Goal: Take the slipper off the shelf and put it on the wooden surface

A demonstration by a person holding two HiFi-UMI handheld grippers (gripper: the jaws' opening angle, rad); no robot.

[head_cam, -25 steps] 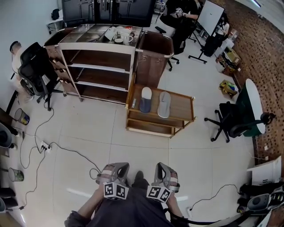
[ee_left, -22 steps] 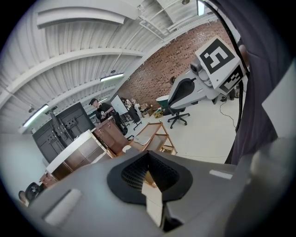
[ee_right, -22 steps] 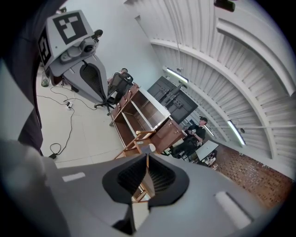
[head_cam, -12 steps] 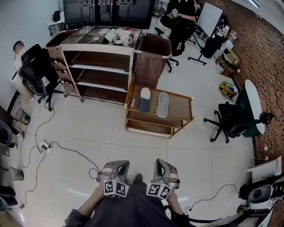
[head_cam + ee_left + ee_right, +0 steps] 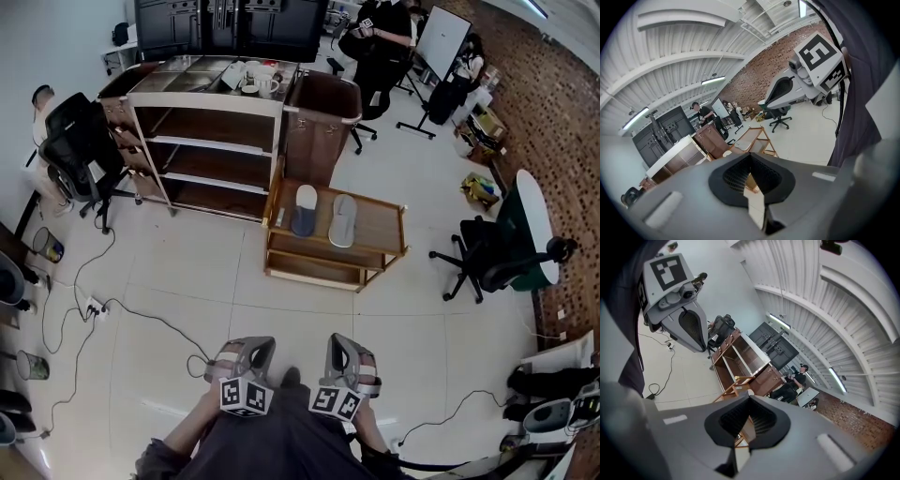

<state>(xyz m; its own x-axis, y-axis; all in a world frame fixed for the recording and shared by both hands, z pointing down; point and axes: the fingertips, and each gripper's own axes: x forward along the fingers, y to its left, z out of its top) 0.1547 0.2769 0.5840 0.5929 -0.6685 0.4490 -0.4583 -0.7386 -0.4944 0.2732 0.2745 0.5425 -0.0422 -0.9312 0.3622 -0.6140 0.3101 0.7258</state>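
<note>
Two slippers lie side by side on the top of a low wooden cart: a white and blue slipper on the left and a grey slipper on the right. The shelf unit behind the cart has bare shelves. My left gripper and right gripper are held close to my body, far from the cart. In the left gripper view the left gripper has its jaws together with nothing between them. The right gripper looks the same, shut and empty.
White cups stand on top of the shelf unit. A brown bin stands beside it. Office chairs stand at both sides. Cables trail over the white floor. A person sits at the back.
The head view has shifted a little, so the cart sits slightly higher in the picture. Both grippers stay at my body.
</note>
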